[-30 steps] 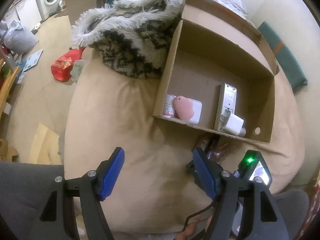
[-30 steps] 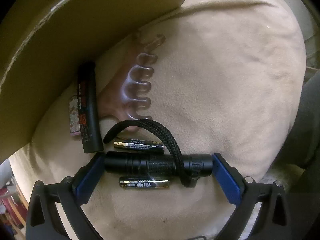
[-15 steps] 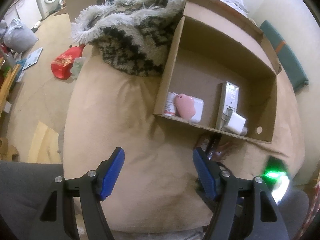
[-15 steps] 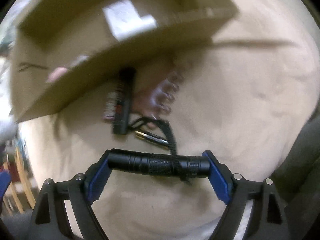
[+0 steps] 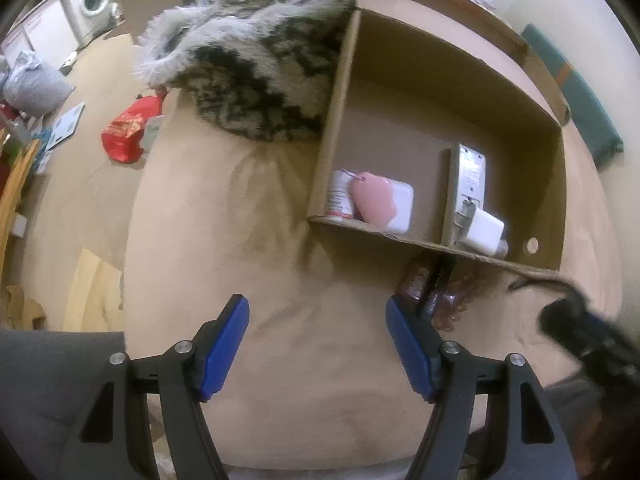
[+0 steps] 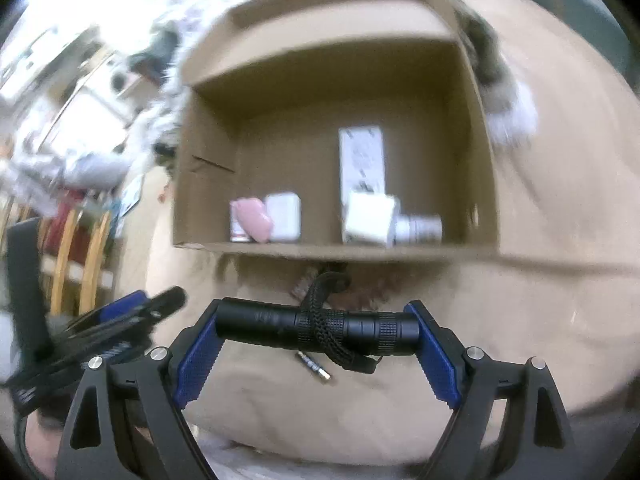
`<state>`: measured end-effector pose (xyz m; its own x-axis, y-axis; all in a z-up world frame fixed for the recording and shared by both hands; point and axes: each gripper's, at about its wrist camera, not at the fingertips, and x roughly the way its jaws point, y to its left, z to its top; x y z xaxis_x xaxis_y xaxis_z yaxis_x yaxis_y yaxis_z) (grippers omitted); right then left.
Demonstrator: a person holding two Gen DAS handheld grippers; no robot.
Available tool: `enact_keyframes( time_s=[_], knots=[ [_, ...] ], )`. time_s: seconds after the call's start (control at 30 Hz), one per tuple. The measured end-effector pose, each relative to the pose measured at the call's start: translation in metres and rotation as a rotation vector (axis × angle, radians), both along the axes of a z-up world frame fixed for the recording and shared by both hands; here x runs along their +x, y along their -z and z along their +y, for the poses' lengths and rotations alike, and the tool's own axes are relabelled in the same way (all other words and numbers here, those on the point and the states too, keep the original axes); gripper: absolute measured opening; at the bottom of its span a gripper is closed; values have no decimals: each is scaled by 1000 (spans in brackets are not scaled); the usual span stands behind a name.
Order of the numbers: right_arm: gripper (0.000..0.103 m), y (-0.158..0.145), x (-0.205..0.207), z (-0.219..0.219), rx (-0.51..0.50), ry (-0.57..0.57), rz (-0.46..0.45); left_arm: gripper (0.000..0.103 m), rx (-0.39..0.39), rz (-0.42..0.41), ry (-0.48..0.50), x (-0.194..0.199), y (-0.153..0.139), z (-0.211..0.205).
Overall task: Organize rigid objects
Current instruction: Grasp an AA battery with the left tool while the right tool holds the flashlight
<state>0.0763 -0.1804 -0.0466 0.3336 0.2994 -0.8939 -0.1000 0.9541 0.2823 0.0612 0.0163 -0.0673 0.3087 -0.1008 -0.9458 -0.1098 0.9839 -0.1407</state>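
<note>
A beige cushioned bed (image 6: 520, 320) carries an open brown cardboard box (image 6: 320, 252) at twelve o'clock. The right tool (image 6: 318, 330) grips a black metal flashlight (image 6: 316, 326) endwise above the bed; the left tool (image 5: 318, 344) hangs open, empty. Keep the flashlight level, clear the box's near wall, and mind its dangling strap.

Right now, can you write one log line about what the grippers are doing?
right gripper: shut on torch, end to end | left gripper: open, nothing in it | box: ahead of torch

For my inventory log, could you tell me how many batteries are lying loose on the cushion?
1: a battery lies on the beige cushion beneath the held flashlight; others may be hidden.
</note>
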Motion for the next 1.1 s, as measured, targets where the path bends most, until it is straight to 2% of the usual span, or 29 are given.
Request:
enact_keyframes(
  time_s=[0.1, 0.2, 0.3, 0.37, 0.47, 0.6, 0.73, 0.83, 0.93, 0.97, 1.03, 1.07, 1.1],
  knots=[
    [93, -14, 1, -9, -21, -62, -59, 68, -10, 0, 37, -1, 4, -8],
    [93, -13, 2, -20, -25, -83, -131, 68, -14, -4, 87, -3, 9, -20],
    [93, 5, 13, -31, -12, -18, -85, 68, -4, 6, 174, -7, 20, -40],
    [94, 4, 17, -37, 30, 16, -82, 68, -3, 42, 251, -9, 31, -57],
    [93, 0, 20, -40, 15, 37, -97, 68, -32, 152, 399, -14, 58, -88],
    [93, 3, 21, -48, 41, 48, -63, 68, 27, 197, 556, -22, 77, -120],
    [93, 4, 21, -55, 56, 69, -52, 68, 86, 187, 609, -20, 88, -136],
    [93, 3, 22, -58, 59, 82, -53, 65, 89, 210, 614, -14, 101, -141],
    [93, 3, 22, -58, 52, 87, -53, 64, 99, 197, 634, -13, 102, -144],
    [93, 3, 22, -59, 48, 90, -54, 61, 103, 192, 640, -14, 102, -144],
    [93, 3, 21, -58, 44, 90, -54, 50, 109, 182, 643, -16, 101, -144],
    [93, 4, 21, -58, 43, 90, -53, 40, 107, 178, 643, -16, 100, -143],
    [93, 4, 21, -58, 41, 90, -52, 40, 101, 178, 639, -16, 99, -142]
  ],
)
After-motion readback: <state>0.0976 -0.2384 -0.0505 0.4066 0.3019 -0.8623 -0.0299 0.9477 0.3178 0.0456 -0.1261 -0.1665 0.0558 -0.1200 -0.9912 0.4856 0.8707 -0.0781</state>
